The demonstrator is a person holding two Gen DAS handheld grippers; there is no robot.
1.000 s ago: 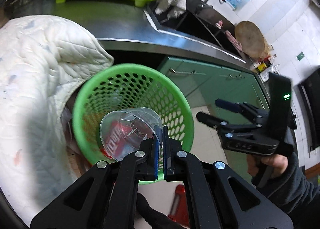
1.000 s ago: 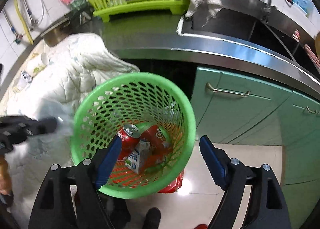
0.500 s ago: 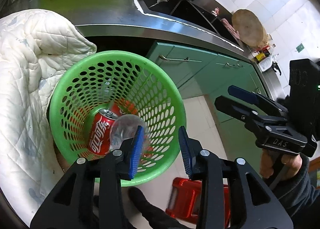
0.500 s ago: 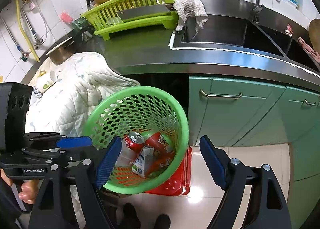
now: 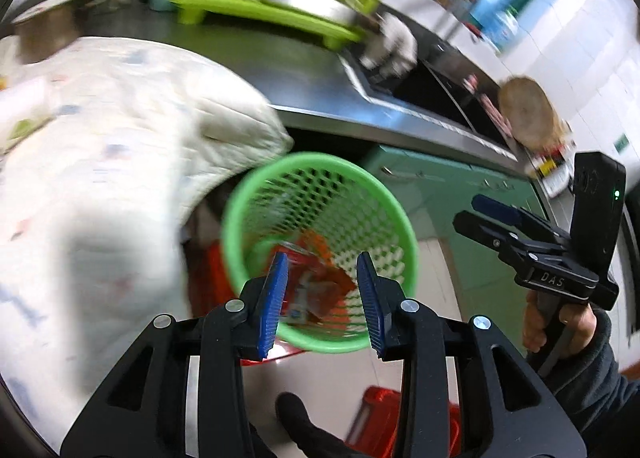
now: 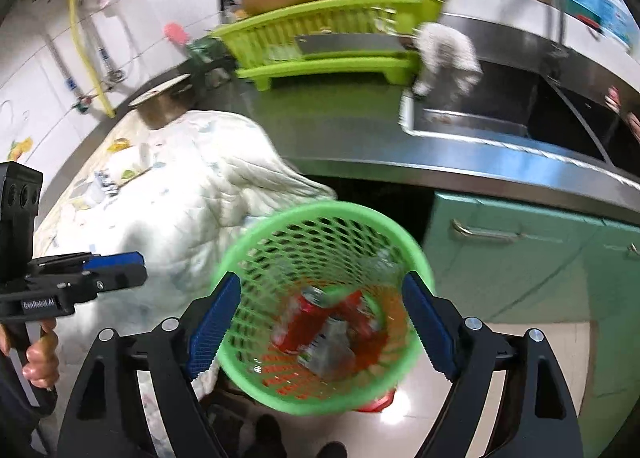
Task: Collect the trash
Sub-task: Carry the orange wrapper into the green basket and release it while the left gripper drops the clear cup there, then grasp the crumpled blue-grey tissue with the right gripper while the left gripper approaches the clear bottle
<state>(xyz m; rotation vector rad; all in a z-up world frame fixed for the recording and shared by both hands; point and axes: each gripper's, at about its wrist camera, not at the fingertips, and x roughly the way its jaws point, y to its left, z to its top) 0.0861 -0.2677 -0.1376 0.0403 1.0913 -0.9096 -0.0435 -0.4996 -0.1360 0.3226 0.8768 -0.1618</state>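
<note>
A green mesh trash basket (image 5: 328, 178) (image 6: 320, 218) stands on the floor by the counter, on a red stool. Inside lie red soda cans (image 6: 300, 318), a small carton (image 6: 332, 342) and orange wrappers (image 5: 320, 282). My left gripper (image 5: 322, 298) is open and empty above the basket's near rim. My right gripper (image 6: 320, 326) is wide open and empty above the basket; it also shows in the left wrist view (image 5: 492, 214). The left gripper shows at the left edge of the right wrist view (image 6: 116, 266).
A white quilted cloth (image 5: 100, 146) (image 6: 180, 186) hangs over the counter left of the basket. A steel counter (image 6: 440, 166) with a sink (image 6: 500, 102), green dish rack (image 6: 332, 42), pot (image 6: 164, 106) and green cabinets (image 6: 520, 258) lie behind. A red stool (image 5: 400, 418) is on the floor.
My left gripper opened and the clear plastic cup it held dropped into the basket. Both grippers then rose and pulled back from the basket.
</note>
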